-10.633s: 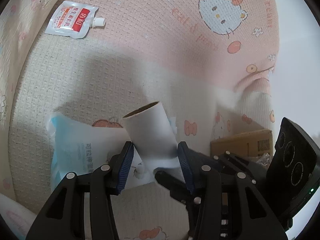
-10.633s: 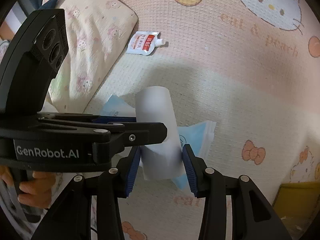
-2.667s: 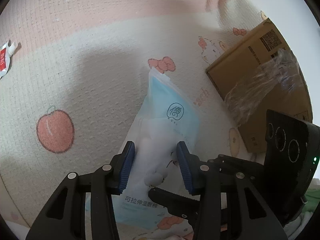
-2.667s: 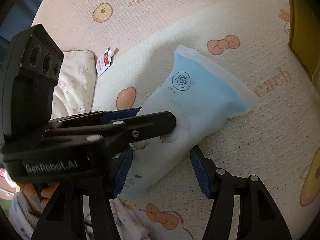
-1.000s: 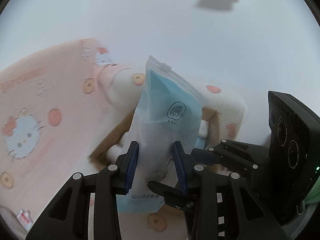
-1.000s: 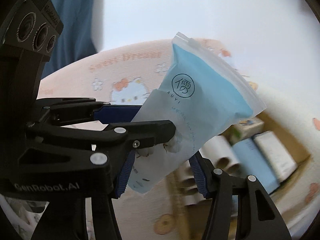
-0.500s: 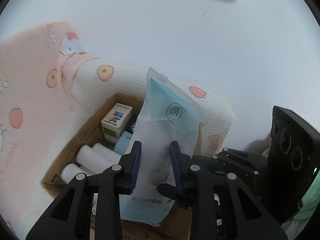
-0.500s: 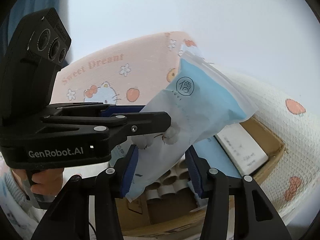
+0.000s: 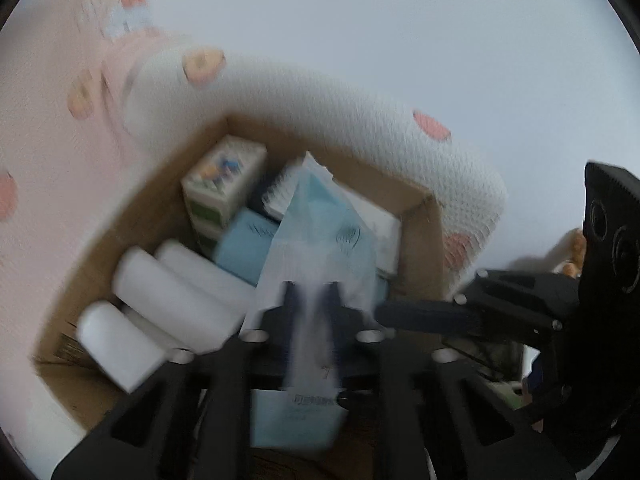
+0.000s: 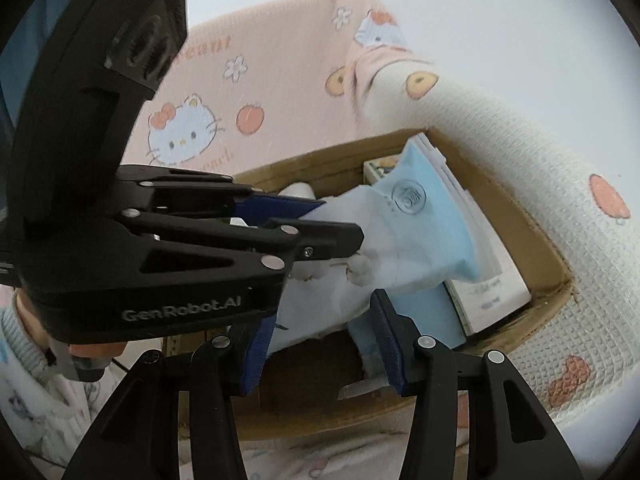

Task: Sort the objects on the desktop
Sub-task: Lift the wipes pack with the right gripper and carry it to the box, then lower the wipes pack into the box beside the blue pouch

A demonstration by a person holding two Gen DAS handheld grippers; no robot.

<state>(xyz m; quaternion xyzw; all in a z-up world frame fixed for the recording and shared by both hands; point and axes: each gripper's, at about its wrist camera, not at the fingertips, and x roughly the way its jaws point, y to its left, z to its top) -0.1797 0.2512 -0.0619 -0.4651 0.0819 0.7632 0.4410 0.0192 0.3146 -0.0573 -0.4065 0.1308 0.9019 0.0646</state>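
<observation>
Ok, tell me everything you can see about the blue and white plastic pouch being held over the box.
The pouch is a soft, crinkled plastic bag, light blue toward its sealed top and whitish lower down, with a round printed logo and a line of print near the bottom. It is tilted, top end pointing into the open cardboard box over the items packed there. The left hand-held gripper pinches its lower middle; the right hand-held gripper brackets its lower end, contact unclear.
</observation>
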